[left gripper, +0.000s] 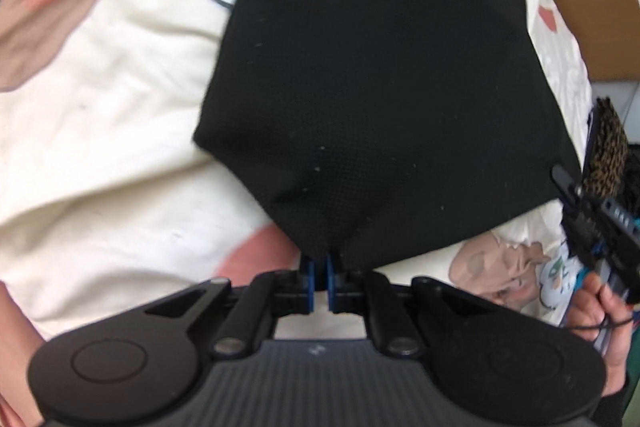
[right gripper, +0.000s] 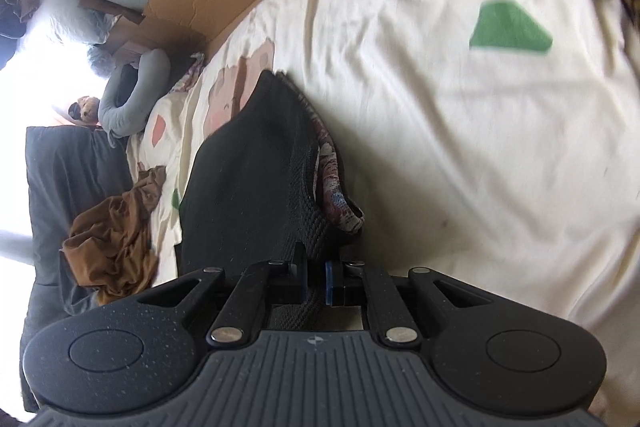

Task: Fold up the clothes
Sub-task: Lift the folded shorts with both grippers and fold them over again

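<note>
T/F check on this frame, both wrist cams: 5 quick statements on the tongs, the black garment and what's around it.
1. The left tongs are shut on the black garment. True.
2. The right tongs hang open, holding nothing. False: they are shut on the black garment too, pinching its edge.
3. The garment lies over a cream bedsheet with printed patches. True.
4. A crumpled brown cloth sits on top of the black garment. False: it lies apart from it, at the bed's edge in the right wrist view.
5. The green patch on the sheet is covered by the garment. False: it is bare, well clear of the garment.
</note>
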Available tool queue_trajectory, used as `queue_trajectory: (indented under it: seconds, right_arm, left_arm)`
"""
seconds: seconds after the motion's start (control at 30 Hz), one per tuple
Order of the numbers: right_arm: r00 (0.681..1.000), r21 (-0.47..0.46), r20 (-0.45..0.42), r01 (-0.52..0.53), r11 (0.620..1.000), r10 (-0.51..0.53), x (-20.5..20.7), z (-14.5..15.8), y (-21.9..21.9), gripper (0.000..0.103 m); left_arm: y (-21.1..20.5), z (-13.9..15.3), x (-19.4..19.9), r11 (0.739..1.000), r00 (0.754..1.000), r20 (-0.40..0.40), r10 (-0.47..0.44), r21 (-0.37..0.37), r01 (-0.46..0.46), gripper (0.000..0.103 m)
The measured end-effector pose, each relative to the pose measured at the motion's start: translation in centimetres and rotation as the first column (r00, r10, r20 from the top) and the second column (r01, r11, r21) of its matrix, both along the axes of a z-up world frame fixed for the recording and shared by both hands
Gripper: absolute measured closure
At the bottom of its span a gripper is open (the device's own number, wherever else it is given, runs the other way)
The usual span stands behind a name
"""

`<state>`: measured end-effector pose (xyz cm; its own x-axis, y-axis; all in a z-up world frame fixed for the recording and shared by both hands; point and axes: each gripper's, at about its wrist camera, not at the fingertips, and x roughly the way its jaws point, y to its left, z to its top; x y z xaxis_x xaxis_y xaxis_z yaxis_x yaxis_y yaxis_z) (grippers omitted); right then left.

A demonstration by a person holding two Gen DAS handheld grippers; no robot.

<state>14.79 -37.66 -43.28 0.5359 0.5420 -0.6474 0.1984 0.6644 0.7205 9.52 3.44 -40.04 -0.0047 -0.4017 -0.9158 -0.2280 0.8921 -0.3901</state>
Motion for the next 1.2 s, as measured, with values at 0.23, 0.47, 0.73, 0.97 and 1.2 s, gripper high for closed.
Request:
queue_trajectory:
  seconds: [0.23, 0.47, 0.73, 0.97, 1.2]
  right_arm:
    - [0.998, -0.04, 0.067, 0.021, 0.999, -0.019, 0.5, 0.9, -1.5, 0.098]
    - [0.992, -0.078, 0.122, 0.04, 0.996, -0.03, 0.8, 2.1, -3.1, 0.099]
    - [0.989, -0.1, 0.137, 0.075, 0.992, -0.061, 0.5, 2.9, -5.2, 0.099]
    - [0.988, -0.109, 0.122, 0.109, 0.988, -0.095, 0.1, 2.7, -7.0, 0.099]
    - [0.988, -0.119, 0.105, 0.123, 0.985, -0.11, -0.1, 1.9, -7.7, 0.099]
  left_arm:
    - [-3.7, 1.1, -1.8, 0.998, 0.998, 0.025, 0.057, 0.04, -0.058, 0.097]
    - [-7.2, 1.9, -4.6, 0.986, 0.985, 0.04, 0.167, 0.021, -0.168, 0.097]
    - [-10.5, 1.6, -6.5, 0.986, 0.986, 0.024, 0.166, -0.03, -0.165, 0.097]
    - [-12.5, 1.3, -9.1, 0.978, 0.98, 0.03, 0.198, -0.069, -0.195, 0.097]
    - [-13.0, 0.3, -9.9, 0.975, 0.978, 0.026, 0.209, -0.085, -0.206, 0.097]
